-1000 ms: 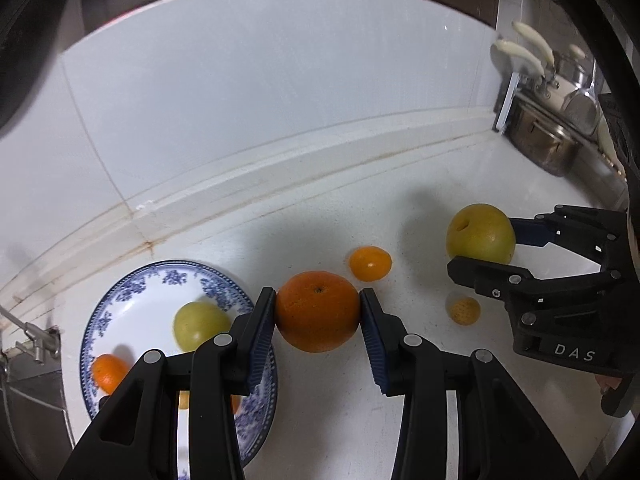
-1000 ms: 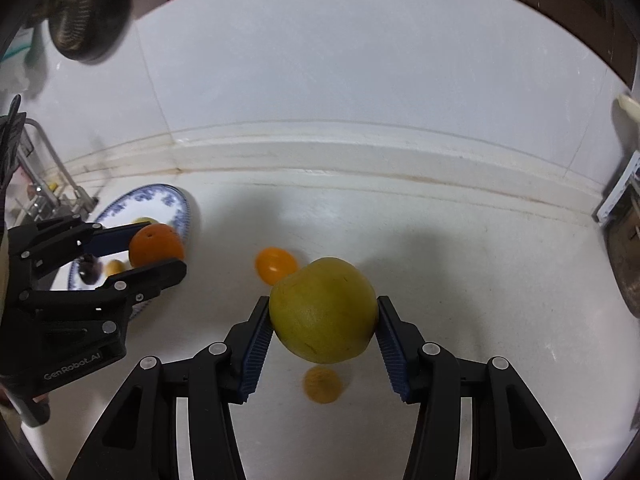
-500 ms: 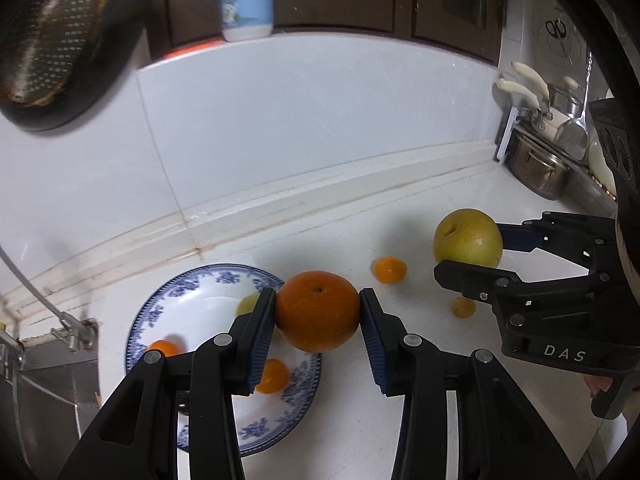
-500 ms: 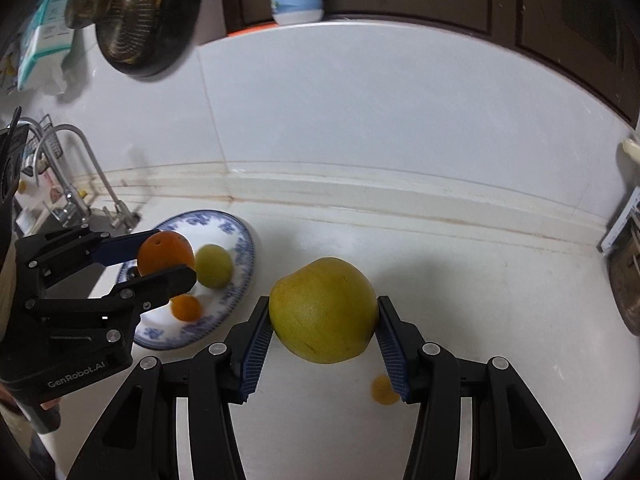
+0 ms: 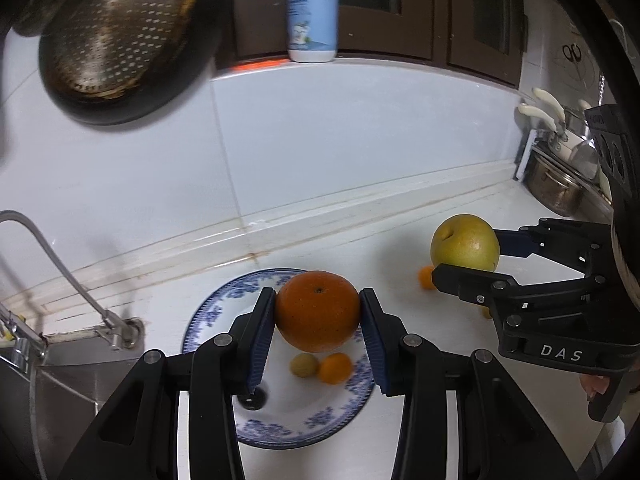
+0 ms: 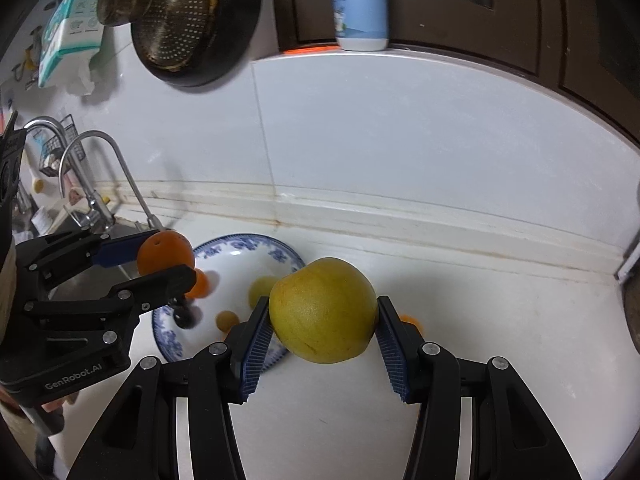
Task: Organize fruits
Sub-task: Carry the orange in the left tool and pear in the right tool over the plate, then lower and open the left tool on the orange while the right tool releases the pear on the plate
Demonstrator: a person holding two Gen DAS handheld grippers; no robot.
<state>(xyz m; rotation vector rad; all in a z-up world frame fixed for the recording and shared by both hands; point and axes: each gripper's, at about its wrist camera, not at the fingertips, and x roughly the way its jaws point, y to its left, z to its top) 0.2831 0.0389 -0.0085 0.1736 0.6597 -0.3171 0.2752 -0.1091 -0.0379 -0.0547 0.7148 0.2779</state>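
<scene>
Already above the plate (image 5: 208, 316) near the counter's sink-side edge, the left gripper (image 5: 318, 312) is clenched on the orange (image 5: 318, 310). Well off to its right, the right gripper (image 6: 323, 312) grasps the pear (image 6: 323, 310), just past the plate's rim over bare counter.

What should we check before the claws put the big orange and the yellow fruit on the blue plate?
1. Left claw shut on the big orange: ok.
2. Right claw shut on the yellow fruit: ok.
3. Big orange hangs over the blue plate: ok.
4. Yellow fruit over the plate: cannot tell, it looks near the rim.
5. Free space on the plate beside the small fruits: ok.
6. All fruit gathered: not ok, a small orange is on the counter.
</scene>
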